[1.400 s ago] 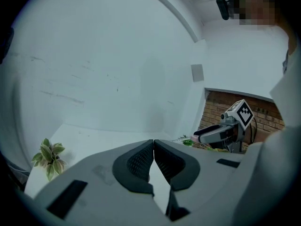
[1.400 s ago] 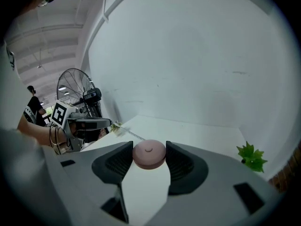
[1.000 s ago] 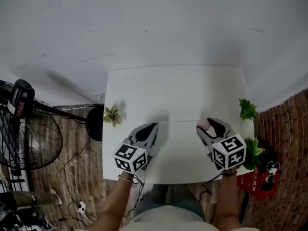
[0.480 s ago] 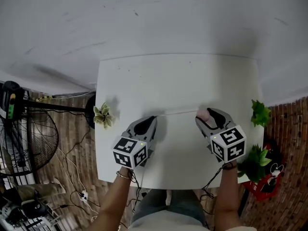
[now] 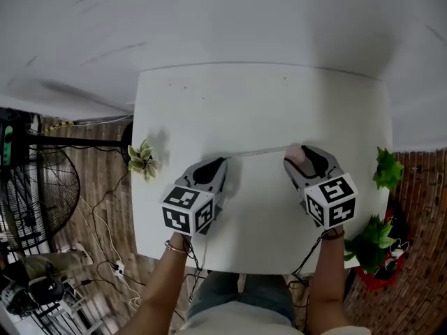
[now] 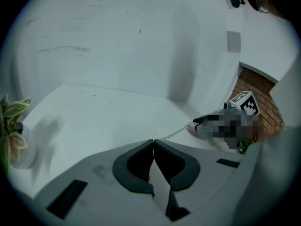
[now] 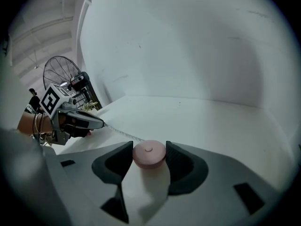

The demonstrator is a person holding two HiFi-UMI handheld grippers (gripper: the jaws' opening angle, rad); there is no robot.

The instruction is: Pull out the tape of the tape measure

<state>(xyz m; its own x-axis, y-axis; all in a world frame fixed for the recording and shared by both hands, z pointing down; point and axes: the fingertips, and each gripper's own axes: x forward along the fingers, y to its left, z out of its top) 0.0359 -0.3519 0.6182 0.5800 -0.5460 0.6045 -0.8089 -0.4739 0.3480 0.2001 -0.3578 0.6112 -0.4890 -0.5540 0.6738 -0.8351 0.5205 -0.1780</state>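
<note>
Left claw (image 5: 221,162) pinches tape (image 5: 258,151) beside plant (image 5: 142,160), right claw (image 5: 297,158) tape measure (image 7: 149,153).

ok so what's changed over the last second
Hardly anything in the scene: only the head view shifted, so the table fills more of it. The left tongs stay shut on the tape, the right tongs on the pink tape measure, and the stretch between them looks about as long.

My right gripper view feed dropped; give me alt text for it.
The right claw grips a round pink tape measure between its pads, over a white table. A thin tape runs from it leftward to the tip of the left claw.
</note>
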